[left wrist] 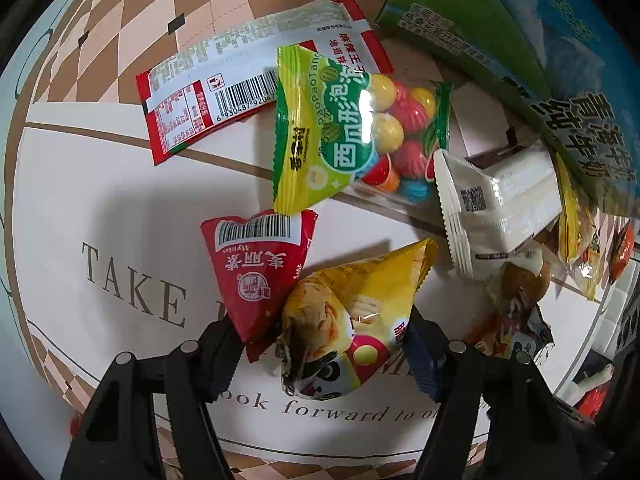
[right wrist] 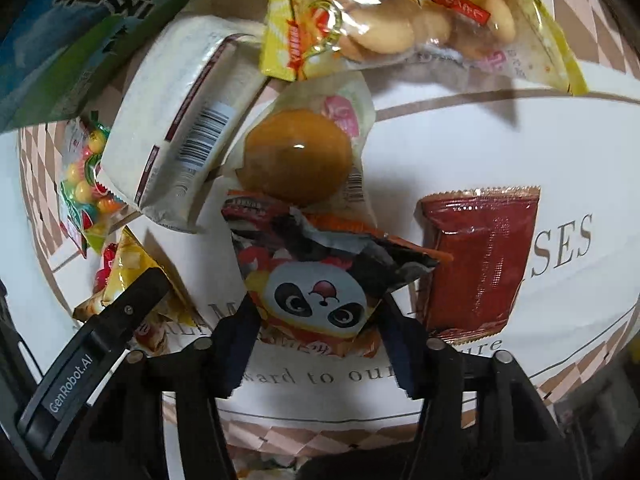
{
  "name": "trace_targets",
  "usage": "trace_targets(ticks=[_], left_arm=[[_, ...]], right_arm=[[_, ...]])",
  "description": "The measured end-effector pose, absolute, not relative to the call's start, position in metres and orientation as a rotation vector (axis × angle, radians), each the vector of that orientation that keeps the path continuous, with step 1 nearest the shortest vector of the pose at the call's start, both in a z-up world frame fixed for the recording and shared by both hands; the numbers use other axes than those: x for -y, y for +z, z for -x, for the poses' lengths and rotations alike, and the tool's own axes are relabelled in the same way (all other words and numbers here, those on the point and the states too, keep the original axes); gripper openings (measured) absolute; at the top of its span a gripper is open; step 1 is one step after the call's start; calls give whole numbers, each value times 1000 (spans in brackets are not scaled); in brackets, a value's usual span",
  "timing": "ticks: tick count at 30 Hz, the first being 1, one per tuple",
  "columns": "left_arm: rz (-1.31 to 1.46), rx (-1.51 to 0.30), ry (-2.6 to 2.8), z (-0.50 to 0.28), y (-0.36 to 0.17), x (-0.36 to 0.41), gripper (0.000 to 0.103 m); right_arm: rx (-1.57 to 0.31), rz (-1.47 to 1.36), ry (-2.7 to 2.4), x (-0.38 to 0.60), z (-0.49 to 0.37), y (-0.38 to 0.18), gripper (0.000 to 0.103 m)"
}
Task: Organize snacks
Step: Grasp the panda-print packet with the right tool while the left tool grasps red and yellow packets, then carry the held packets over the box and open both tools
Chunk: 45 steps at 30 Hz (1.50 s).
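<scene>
Jaws, left: the left gripper (left wrist: 320,344) points down with its jaws either side of a yellow snack pouch (left wrist: 352,312); the pads look pressed against its crumpled sides, a red triangular packet (left wrist: 260,276) caught by the left pad.
Jaws, right: the right gripper (right wrist: 320,332) has its jaws clamped on a panda snack pouch (right wrist: 320,280), which bulges between the pads.
Snack pile: gumball bag (left wrist: 352,132), white wafer pack (left wrist: 500,204) and bun in clear wrap (right wrist: 298,156) lie jumbled mid-counter (left wrist: 100,200); a dark red sachet (right wrist: 480,260) lies apart, just beside the panda pouch.
Step, judged: both pouches being gripped for sorting.
Next move calls for: lifting each clear without dragging neighbours, especially the red packet.
</scene>
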<state>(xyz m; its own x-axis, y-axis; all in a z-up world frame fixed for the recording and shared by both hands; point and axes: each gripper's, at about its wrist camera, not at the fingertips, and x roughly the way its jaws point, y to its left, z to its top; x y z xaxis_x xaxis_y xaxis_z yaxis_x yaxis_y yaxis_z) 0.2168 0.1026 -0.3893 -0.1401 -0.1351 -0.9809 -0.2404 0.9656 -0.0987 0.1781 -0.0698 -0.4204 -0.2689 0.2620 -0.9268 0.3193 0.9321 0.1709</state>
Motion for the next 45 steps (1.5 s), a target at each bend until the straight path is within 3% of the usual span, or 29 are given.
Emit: trace_targets(ticks=[8,16,23,29,34,45], left_arm=[[312,-1710,68,-191,-381,-95,63],[315,-1679,6,-169,-349,-83,63],[323,-1590,-79,-178,-290,-73,63],[296,-1480,-169,-232,-230,-56,63],[263,-1447,-195,-299,-212,-41,63],[192,-1553,-179,-411,-251,-28,63]], right_arm=[[-1845,-353,19,60,-171,-409,45],[-1812,-343,102,70,-164,-390,44],[-1729,-332,184,94,-184,-343,43],[-1603,-352,230,118,-227,-280,43],[-1523,-380,250,139,-275,-235,43],[-1528,-404,223,141,-366,-255,43]])
